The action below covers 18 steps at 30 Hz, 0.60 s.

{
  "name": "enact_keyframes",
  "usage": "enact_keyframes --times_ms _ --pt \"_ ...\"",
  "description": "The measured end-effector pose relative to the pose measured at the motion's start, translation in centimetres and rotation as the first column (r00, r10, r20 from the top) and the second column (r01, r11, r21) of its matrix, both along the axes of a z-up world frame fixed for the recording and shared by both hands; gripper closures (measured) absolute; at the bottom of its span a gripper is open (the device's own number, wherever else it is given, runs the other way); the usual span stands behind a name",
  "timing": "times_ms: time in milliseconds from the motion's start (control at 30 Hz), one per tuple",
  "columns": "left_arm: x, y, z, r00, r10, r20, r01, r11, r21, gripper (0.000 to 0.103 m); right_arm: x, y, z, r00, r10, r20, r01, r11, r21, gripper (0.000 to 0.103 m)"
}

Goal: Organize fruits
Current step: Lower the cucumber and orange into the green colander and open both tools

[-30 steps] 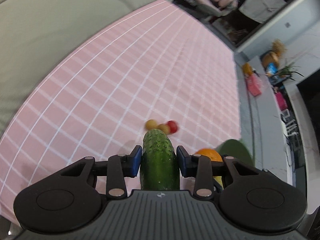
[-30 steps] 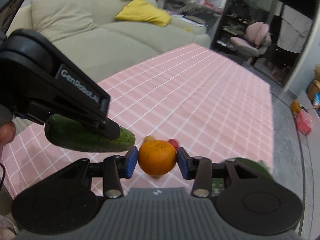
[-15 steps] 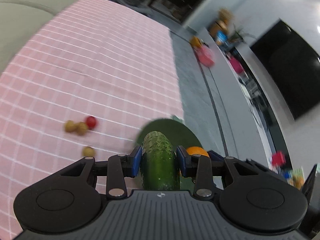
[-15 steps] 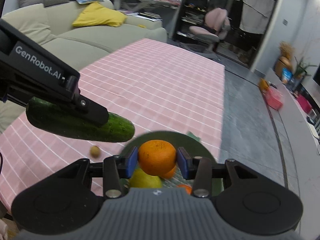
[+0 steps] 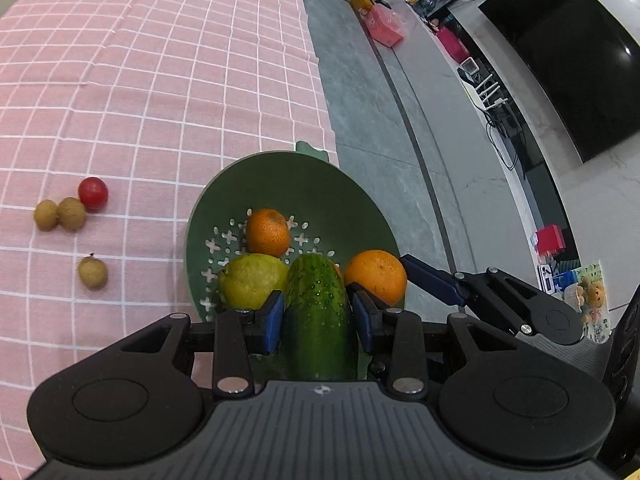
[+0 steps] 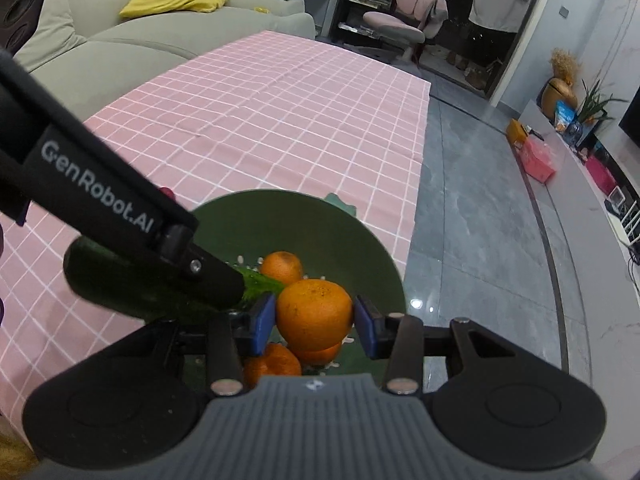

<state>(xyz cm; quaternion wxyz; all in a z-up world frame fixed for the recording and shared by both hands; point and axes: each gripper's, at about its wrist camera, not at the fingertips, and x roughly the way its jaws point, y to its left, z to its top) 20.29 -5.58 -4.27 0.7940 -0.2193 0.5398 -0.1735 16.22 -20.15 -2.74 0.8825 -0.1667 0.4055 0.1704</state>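
Observation:
My left gripper is shut on a green cucumber and holds it over the near rim of a green colander bowl. The bowl holds an orange and a yellow-green pear. My right gripper is shut on an orange, also seen in the left wrist view, above the bowl. More oranges lie in the bowl below. In the right wrist view the left gripper crosses from the left with the cucumber.
On the pink checked tablecloth, left of the bowl, lie a red cherry tomato and three small tan longans. The bowl sits at the table's right edge; grey floor lies beyond. A sofa stands behind the table.
Both grippers have moved right from over the loose small fruits to over the green bowl, still holding the cucumber and the orange, and have come lower toward the bowl.

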Motion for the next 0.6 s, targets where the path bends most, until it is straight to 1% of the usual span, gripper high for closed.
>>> enact_keyframes --times_ms 233,300,400,467,600 --pt "1.6 0.1 -1.3 0.999 0.016 -0.029 -0.017 0.999 -0.042 0.061 1.7 -0.4 -0.9 1.0 -0.003 -0.016 0.003 1.0 -0.012 0.063" --pt "1.8 0.2 -2.1 0.999 0.038 -0.039 -0.04 0.998 -0.048 0.061 2.3 -0.4 -1.3 1.0 -0.003 -0.03 0.003 1.0 -0.014 0.063" --pt "2.0 0.1 -3.1 0.997 0.045 -0.067 -0.049 0.997 -0.059 0.06 3.0 -0.4 -2.0 0.999 -0.004 -0.053 0.003 1.0 -0.006 0.063" --pt "2.1 0.0 -3.3 0.997 0.052 -0.063 -0.056 0.996 -0.07 0.061 3.2 -0.3 -2.2 0.999 -0.002 -0.052 0.001 1.0 -0.009 0.063" --pt "2.2 0.1 -3.3 0.996 0.059 -0.062 -0.063 0.996 -0.071 0.058 3.5 -0.6 -3.0 0.996 -0.006 -0.085 0.006 1.0 -0.002 0.063"
